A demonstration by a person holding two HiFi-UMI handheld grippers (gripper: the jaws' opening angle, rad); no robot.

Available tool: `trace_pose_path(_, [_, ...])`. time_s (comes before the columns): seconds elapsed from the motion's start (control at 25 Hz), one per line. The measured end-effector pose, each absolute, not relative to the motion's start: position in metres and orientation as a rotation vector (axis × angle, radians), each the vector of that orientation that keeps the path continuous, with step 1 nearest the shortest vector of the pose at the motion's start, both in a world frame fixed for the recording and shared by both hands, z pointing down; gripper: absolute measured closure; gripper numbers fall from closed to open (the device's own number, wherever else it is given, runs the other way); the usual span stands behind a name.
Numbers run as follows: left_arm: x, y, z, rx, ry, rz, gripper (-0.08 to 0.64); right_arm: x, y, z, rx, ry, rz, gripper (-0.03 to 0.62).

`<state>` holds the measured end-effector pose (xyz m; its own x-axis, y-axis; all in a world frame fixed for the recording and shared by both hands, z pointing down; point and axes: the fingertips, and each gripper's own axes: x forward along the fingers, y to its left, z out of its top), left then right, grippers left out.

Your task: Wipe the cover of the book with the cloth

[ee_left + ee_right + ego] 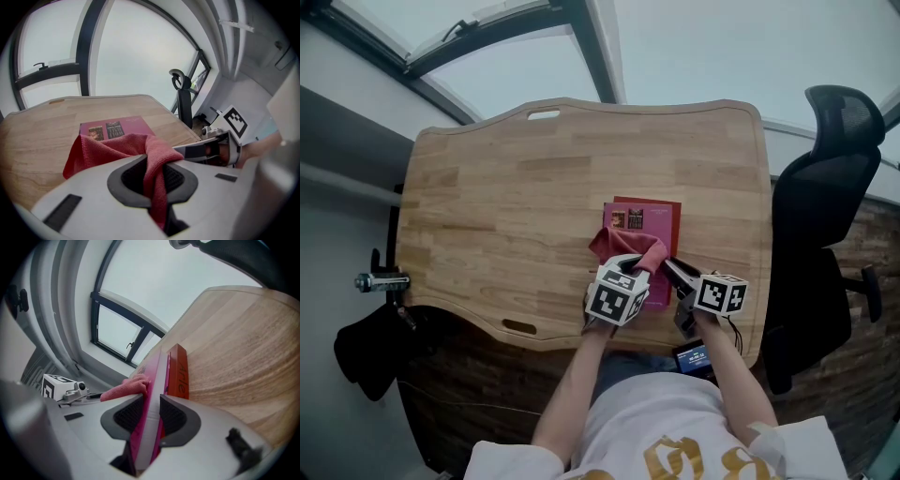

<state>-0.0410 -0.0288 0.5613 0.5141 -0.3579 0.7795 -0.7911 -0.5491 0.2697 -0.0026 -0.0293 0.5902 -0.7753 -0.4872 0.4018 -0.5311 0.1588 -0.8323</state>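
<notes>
Cloth (117,147), pink-red, is bunched right in front of us in our left gripper (152,176). The jaws are closed on a fold and the rest spills forward onto the book (124,125). This book has a pink cover and lies flat near the front edge of the table (506,206), a bit right of centre. The cloth covers its near-left part, and the far part of the cover is bare.

Our right gripper (151,416) is clamped on the book's near edge, pads against cover and underside, with the page block between them. A red book (178,371) lies under the pink one, sticking out along its far and right sides.

We judge the wipe is under way, with the left gripper rubbing and the right pinning. The next move probably calls for dragging the cloth up toward the bare far end, keeping it pressed flat. The right grip should hold so that neither book slides.

On writing, the red spine reads "Arle" and the rest is hidden. Two dark label panels on the pink cover carry print too small to read. Gold lettering on the shirt (675,450) is cut off. An office chair (825,187) stands beside the table on the right.
</notes>
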Motion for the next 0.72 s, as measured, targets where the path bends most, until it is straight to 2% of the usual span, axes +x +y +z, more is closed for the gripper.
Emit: trace_pose_path(0.72, [-0.041,0.003,0.563,1.989,-0.755,0.920,0.515,-0.001,-0.029,0.590,1.034,-2.374,1.685,0.471])
